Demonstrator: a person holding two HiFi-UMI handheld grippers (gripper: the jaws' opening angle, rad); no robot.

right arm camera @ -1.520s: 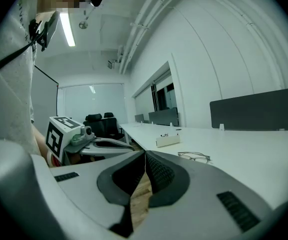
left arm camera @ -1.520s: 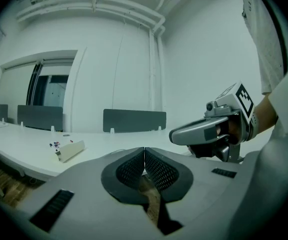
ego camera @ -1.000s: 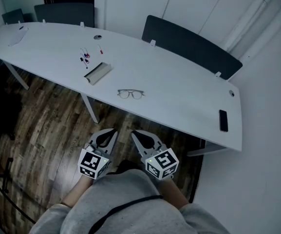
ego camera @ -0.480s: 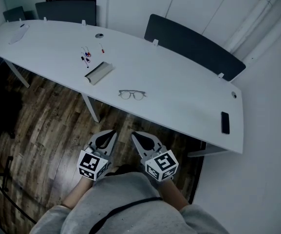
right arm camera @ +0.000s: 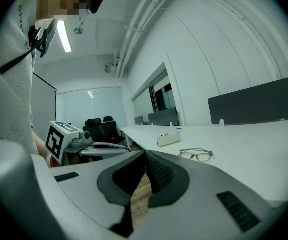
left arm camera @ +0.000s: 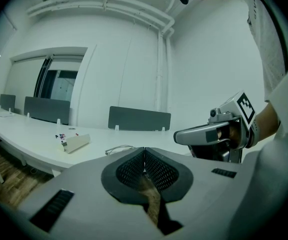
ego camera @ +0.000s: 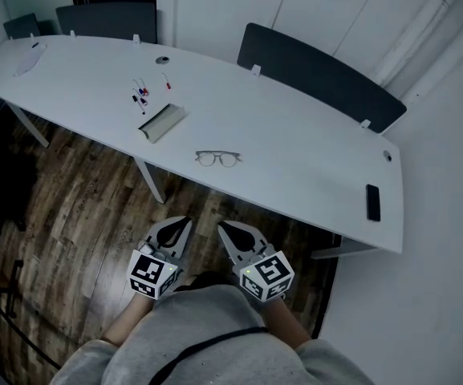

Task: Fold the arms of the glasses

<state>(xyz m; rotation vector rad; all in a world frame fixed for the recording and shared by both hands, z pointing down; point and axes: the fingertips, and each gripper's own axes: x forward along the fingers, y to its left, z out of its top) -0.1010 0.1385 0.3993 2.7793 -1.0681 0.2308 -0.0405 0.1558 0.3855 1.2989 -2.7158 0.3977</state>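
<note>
A thin-framed pair of glasses point(ego camera: 217, 158) lies on the long white table point(ego camera: 295, 151), near its front edge, arms spread toward the far side. It also shows in the right gripper view as the glasses point(right arm camera: 196, 155) and, smaller, in the left gripper view as the glasses point(left arm camera: 119, 148). My left gripper point(ego camera: 184, 222) and right gripper point(ego camera: 222, 225) hang side by side above the wooden floor, in front of the table and well short of the glasses. Both are shut with nothing in them, the jaw tips meeting at the left gripper point(left arm camera: 144, 148) and the right gripper point(right arm camera: 144, 153).
A beige box point(ego camera: 161, 121) with small markers point(ego camera: 140, 94) beside it sits left of the glasses. A black phone point(ego camera: 373, 202) lies near the table's right end. Dark chairs point(ego camera: 315, 77) stand behind the table; table legs point(ego camera: 149, 180) stand below its front edge.
</note>
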